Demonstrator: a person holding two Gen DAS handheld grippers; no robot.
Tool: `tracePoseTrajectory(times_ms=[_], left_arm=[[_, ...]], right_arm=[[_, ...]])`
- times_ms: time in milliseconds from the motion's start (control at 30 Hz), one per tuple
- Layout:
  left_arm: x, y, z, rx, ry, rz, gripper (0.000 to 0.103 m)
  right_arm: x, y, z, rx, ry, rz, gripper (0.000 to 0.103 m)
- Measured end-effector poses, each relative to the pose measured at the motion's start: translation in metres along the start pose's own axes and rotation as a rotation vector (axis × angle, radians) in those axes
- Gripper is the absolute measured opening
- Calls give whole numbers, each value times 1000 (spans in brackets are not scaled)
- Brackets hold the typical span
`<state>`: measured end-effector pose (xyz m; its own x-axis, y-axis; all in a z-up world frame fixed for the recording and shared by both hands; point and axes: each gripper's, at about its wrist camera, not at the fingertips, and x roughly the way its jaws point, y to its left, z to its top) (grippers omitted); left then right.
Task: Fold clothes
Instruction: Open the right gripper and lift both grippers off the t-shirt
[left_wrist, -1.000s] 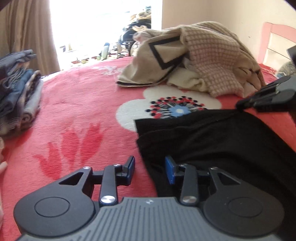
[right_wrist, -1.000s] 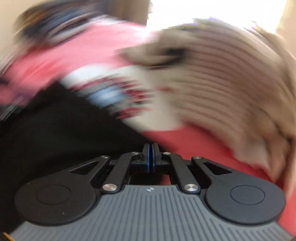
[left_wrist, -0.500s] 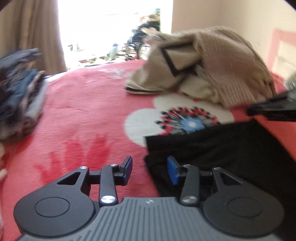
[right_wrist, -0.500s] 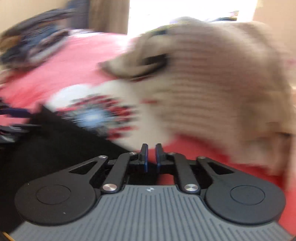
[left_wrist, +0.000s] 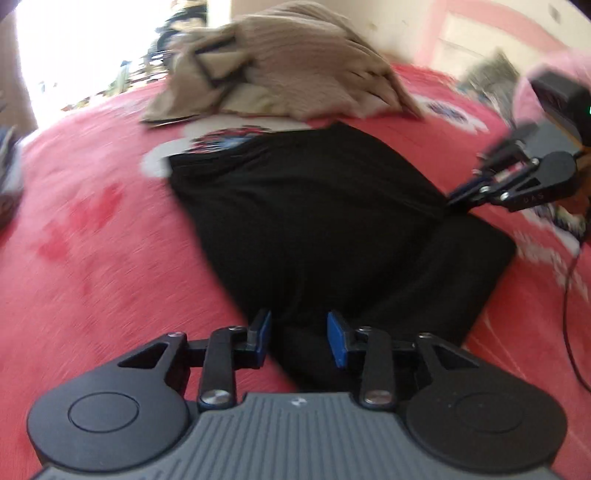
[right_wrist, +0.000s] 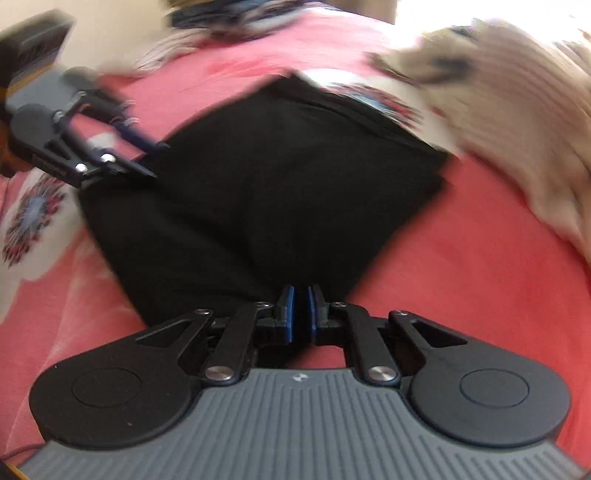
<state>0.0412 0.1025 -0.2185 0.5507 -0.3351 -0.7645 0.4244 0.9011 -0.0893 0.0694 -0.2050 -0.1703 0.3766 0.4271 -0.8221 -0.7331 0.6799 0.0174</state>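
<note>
In our left wrist view, the left gripper (left_wrist: 298, 334) stands nearest, its jaws partly apart, with the near corner of the black garment (left_wrist: 317, 221) bunched in the gap between the blue pads (left_wrist: 337, 341). We cannot tell whether the pads press on the cloth; a clear gap shows on either side of the fold, so we read nothing as clamped there.

In the right wrist view, the right gripper (right_wrist: 300, 308) has its jaws drawn to a narrow slit (only a thin line of dark shows between the pads). The black garment (right_wrist: 273, 192) comes to a point right at the fingertips, and whether a thin edge of it is pinched we cannot say for sure.

Farther out, the garment lies spread flat on the red floral blanket (left_wrist: 92, 266), roughly in the middle of the bed, one layer lying over another toward the right. The right gripper (left_wrist: 465, 194) appears in the left view at the garment's right edge, touching or just beside it; the left gripper (right_wrist: 147, 158) shows likewise at the cloth's left edge.

Beyond the garment, at the far side, sits a heap of beige knitwear (left_wrist: 295, 66), blurred.
</note>
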Motion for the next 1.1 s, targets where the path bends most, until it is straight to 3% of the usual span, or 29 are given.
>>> tracePoseTrajectory(times_ms=[100, 267, 367, 433, 533, 667, 767, 900, 1100], left_arm=[[-19, 3, 3, -40, -26, 7, 37], [-29, -27, -5, 9, -8, -102, 39], [-25, -33, -25, 24, 28, -78, 39], [-30, -28, -37, -14, 34, -68, 40], [-51, -18, -40, -84, 18, -78, 41], [-41, -26, -29, -97, 3, -93, 42], [-30, -33, -40, -100, 54, -82, 42], [-47, -29, -54, -124, 50, -78, 43], [-63, -14, -58, -217, 35, -77, 48]], right_arm=[[-26, -15, -7, 103, -13, -93, 11], [-51, 29, 0, 76, -149, 59, 11], [-31, 50, -13, 56, -71, 142, 10], [-19, 45, -35, 93, 9, 82, 9], [-39, 29, -49, 245, -12, 60, 13], [-51, 48, -37, 163, -51, 40, 13], [-42, 53, -30, 229, -105, 52, 17], [-24, 46, -57, 319, 49, -8, 23], [-55, 36, -71, 467, 41, -18, 30]])
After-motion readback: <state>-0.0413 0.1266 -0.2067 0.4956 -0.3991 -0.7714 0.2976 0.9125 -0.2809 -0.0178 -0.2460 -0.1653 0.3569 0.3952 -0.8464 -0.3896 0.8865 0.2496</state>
